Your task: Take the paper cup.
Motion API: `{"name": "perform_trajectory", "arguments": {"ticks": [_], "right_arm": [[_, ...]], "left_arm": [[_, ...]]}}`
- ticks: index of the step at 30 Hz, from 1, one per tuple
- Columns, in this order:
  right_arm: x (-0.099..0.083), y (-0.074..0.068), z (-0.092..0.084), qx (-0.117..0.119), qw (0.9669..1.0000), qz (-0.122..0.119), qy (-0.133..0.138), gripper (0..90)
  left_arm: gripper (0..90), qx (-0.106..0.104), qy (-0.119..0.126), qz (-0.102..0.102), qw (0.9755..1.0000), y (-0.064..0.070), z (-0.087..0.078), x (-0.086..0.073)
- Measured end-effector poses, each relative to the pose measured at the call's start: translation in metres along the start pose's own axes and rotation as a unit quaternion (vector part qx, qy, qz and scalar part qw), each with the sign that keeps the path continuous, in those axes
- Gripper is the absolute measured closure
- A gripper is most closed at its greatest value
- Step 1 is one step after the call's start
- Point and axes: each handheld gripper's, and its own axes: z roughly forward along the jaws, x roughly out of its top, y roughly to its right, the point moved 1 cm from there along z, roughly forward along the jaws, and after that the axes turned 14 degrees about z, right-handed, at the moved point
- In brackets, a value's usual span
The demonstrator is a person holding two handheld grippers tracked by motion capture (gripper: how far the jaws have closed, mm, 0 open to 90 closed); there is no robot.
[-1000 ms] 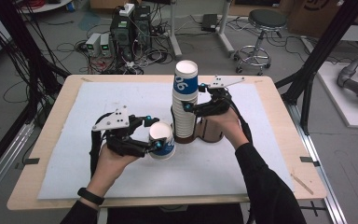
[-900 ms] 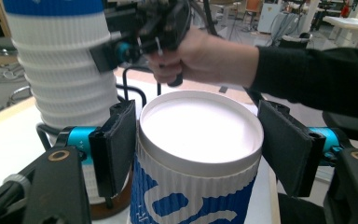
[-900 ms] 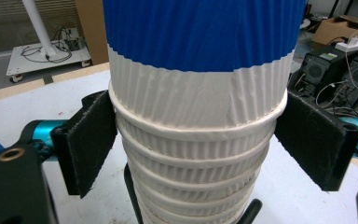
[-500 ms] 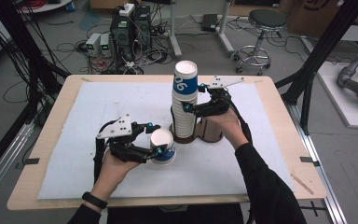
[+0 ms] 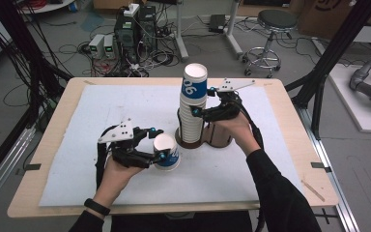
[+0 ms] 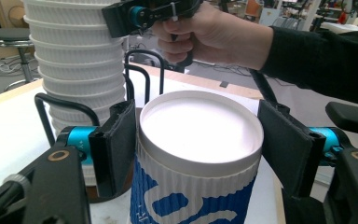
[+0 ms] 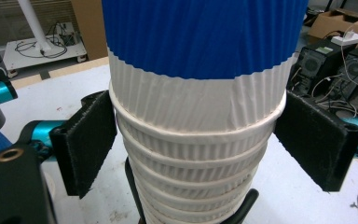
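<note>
Left gripper [image 6: 193, 149] astride cup [image 6: 196, 163], seemingly ungripped, right gripper [image 7: 193, 140] flanking stack [image 7: 196, 116]

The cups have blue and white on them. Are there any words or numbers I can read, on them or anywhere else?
"90" or "06", large white figures on the blue band of the top cup of the stack: which way up they read cannot be told.
White shapes on the blue of the single cup between the left gripper fingers: cut off, not readable.
Tiny marks on that gripper's blue knob: too small to read.
Nothing else readable.
</note>
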Motion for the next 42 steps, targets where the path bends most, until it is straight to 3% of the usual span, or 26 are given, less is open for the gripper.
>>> {"name": "perform_trajectory", "arguments": {"ticks": [6,9,16,26,33,42], "right_arm": [[0.002,-0.004,-0.005,0.001,0.9999,-0.001,0.016,13.8],[0.002,-0.005,-0.009,0.001,0.9999,-0.001,0.01,13.8],[-0.002,-0.006,-0.027,-0.006,0.9998,-0.002,0.021,14.0],[-0.029,-0.003,-0.062,-0.026,0.9984,0.017,0.047,15.7],[-0.047,-0.006,-0.08,-0.027,0.9975,0.024,0.061,17.0],[-0.079,-0.011,-0.09,-0.037,0.9966,0.032,0.067,16.9]], "left_arm": [[30.4,0.0,-0.001,-0.001,1.0,0.0,-0.001,-0.001],[30.4,0.002,-0.001,-0.002,1.0,-0.001,-0.002,-0.001],[30.4,0.001,-0.003,-0.003,1.0,-0.003,-0.003,-0.003],[30.4,0.007,-0.004,-0.007,0.9999,-0.005,-0.003,-0.007],[30.4,0.009,-0.004,-0.006,0.9999,-0.006,-0.004,-0.008],[30.3,0.02,-0.006,-0.01,0.9997,-0.006,-0.004,-0.014]]}}
